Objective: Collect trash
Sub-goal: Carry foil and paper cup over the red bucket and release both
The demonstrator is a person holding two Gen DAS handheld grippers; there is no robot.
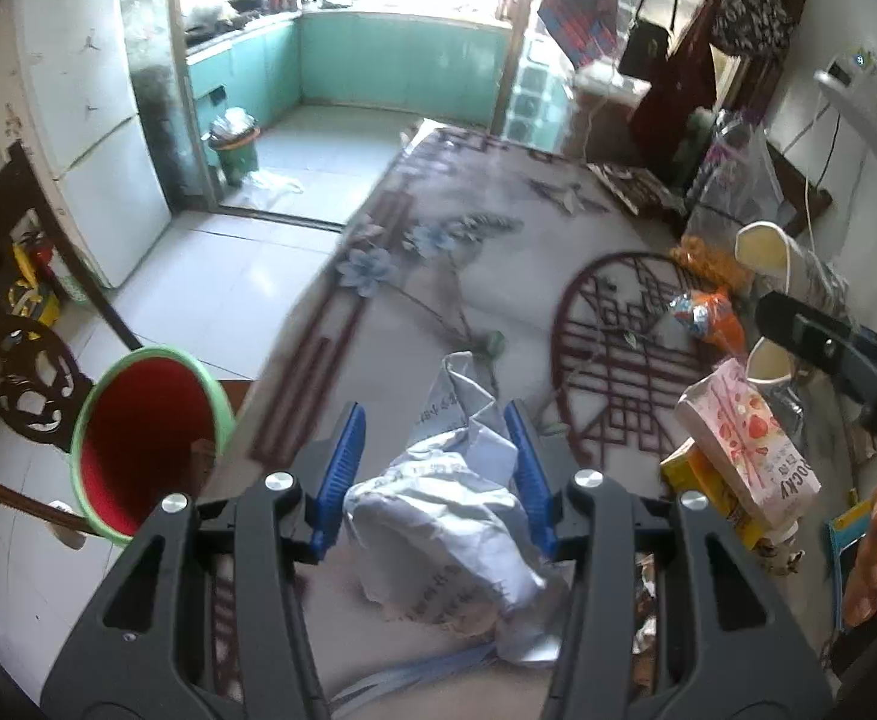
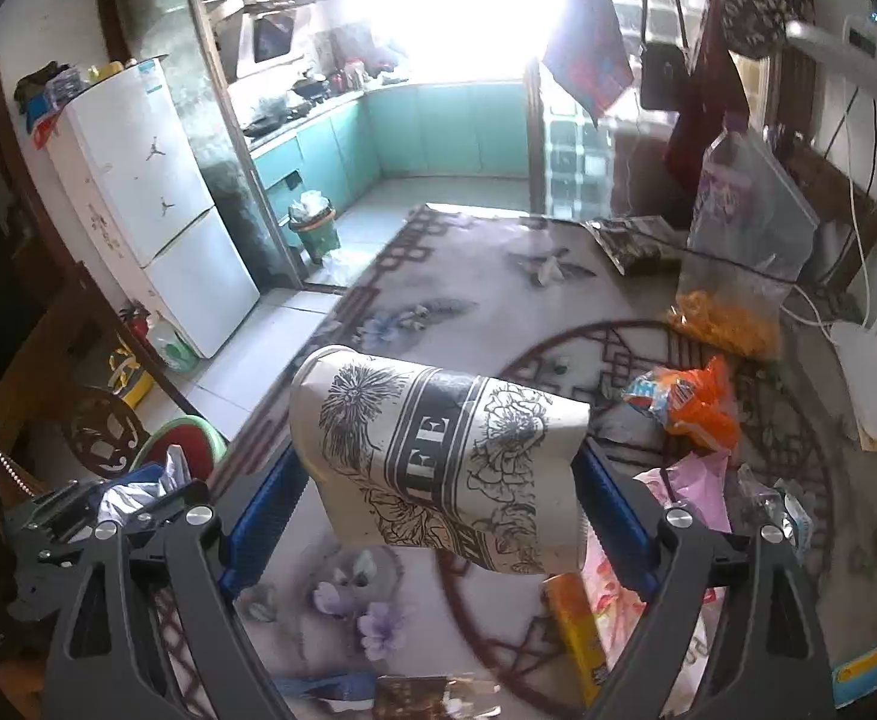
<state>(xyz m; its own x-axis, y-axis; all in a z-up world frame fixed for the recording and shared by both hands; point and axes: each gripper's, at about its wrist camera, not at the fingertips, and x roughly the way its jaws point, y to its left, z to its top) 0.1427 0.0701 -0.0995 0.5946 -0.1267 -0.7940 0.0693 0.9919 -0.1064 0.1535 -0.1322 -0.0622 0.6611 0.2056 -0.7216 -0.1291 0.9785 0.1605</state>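
desk (image 1: 414, 264): snack litter at right | bin (image 1: 150, 438): red inside, green rim, off desk's left edge | right tool (image 2: 438, 474): wide, clamping paper cup (image 2: 438, 462) | left tool (image 1: 438, 468): narrow, clamping crumpled paper (image 1: 456, 516) | advice: carry both over bin mouth before releasing, left first.

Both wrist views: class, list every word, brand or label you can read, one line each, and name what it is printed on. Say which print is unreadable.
"FEE", the end of a longer word whose start is hidden: on the paper cup, lying sideways between the fingers.
"ocky", first letter cut off: on the pink snack box.
Printed lines on the crumpled paper: too small and blurred to read.
Orange wrapper: print too blurred to read.
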